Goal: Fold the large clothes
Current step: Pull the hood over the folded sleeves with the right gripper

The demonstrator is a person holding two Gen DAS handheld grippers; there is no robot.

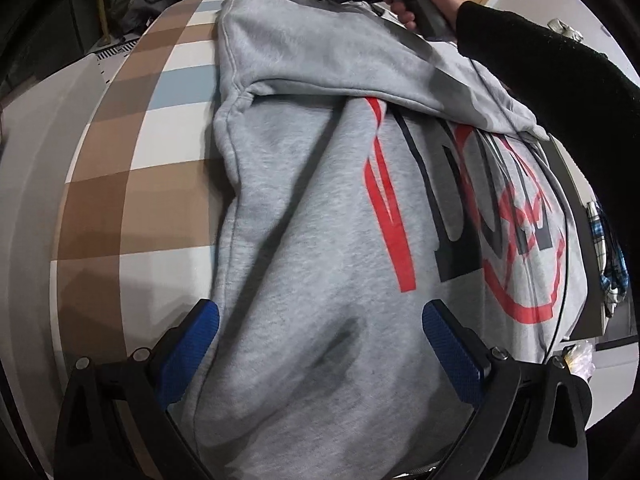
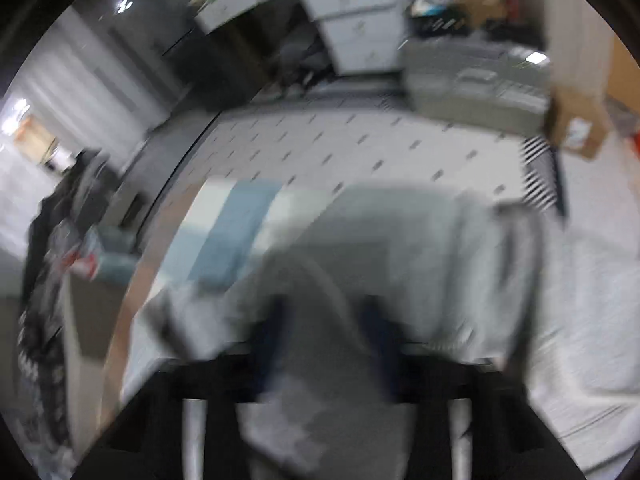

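- On the checked brown, white and blue cloth lies the grey sweatshirt, printed side up, red and dark lettering showing.
- One sleeve is folded across the top of the body.
- Left gripper hovers over the lower part of the sweatshirt, blue pads spread wide, nothing between them.
- Right gripper sits at the far end by the sleeve; a hand in a dark sleeve holds it.
- Right wrist view is blurred: grey fabric lies between its fingers, jaws narrow, but can't tell if they pinch it.
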